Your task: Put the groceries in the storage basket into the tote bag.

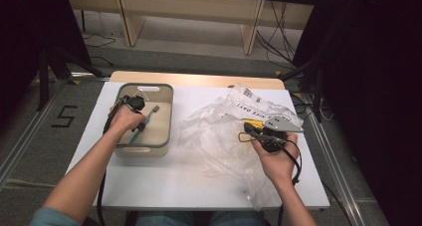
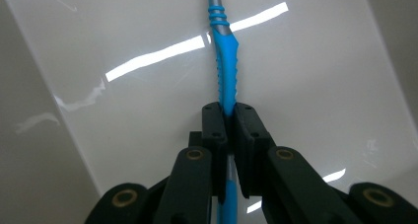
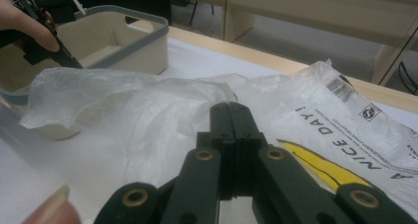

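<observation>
High view: 1 white rectangular table [image 1: 164, 186] carries 1 beige plastic bin with a grey rim [image 1: 166, 117] at its left and 1 crumpled translucent plastic bag with black print and a yellow mark [image 1: 219, 131] at its right. The left gripper [image 1: 141, 125], black and held in the person's left hand [image 1: 126, 117], reaches down into the bin. 1 blue toothbrush with a grey neck and head [image 1: 147, 118] lies at a slant inside the bin, head toward the far right corner, handle toward the near left. The right gripper [image 1: 247, 128], held in the right hand [image 1: 274, 162], rests over the bag and carries 1 grey three-cornered plate.

Left gripper view: the toothbrush [image 2: 226, 76] shows a bright blue rubber grip with ribbed edges, 3 blue rings above the grip and a grey neck running out of the top of the frame. The 2 black jaws of the left gripper [image 2: 227, 116] are pinching the blue handle between them. The bin floor [image 2: 315, 86] lies below, pale and glossy.

Right gripper view: the 2 jaws of the right gripper [image 3: 230, 116] are pressed together, with nothing visible between them. The bag [image 3: 148, 110] lies beneath and beyond them, its print reading reversed. The bin [image 3: 143, 46] stands at the upper left, with the left hand [image 3: 24, 21] over it.
</observation>
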The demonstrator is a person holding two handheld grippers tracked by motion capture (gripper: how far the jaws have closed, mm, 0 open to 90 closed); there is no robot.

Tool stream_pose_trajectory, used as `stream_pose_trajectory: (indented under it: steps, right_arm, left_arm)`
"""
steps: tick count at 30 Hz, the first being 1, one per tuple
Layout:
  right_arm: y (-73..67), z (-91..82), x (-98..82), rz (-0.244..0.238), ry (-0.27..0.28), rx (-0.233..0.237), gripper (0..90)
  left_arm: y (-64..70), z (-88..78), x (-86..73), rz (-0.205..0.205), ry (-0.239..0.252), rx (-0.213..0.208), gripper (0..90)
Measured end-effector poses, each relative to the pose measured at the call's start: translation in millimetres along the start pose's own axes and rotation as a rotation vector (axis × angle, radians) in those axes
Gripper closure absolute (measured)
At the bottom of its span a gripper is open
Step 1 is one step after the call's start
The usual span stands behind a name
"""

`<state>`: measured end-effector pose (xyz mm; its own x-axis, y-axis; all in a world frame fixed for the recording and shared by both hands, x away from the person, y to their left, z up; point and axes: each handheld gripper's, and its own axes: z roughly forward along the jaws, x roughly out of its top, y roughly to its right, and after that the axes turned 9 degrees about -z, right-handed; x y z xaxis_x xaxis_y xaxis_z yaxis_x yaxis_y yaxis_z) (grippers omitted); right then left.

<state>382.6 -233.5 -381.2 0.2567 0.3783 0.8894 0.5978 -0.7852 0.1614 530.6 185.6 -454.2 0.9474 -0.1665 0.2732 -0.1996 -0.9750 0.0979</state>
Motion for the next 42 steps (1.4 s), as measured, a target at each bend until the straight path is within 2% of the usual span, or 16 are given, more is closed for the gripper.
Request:
stream_pose_trajectory:
  steps: [8, 25, 42]
  right_arm:
    - [0.1, 0.1, -0.1, 0.001, 0.001, -0.001, 90.0]
    - [-0.3, 0.3, -0.1, -0.001, 0.000, 0.000, 90.0]
    - [-0.3, 0.1, 0.0, -0.003, 0.003, -0.005, 90.0]
  left_arm:
    - [-2.6, -1.1, -0.4, -0.011, 0.009, 0.000, 84.0]
    - [-3.9, -11.8, -0.6, -0.023, 0.090, -0.018, 84.0]
    - [-4.9, -28.3, -3.2, -0.037, 0.195, -0.045, 84.0]
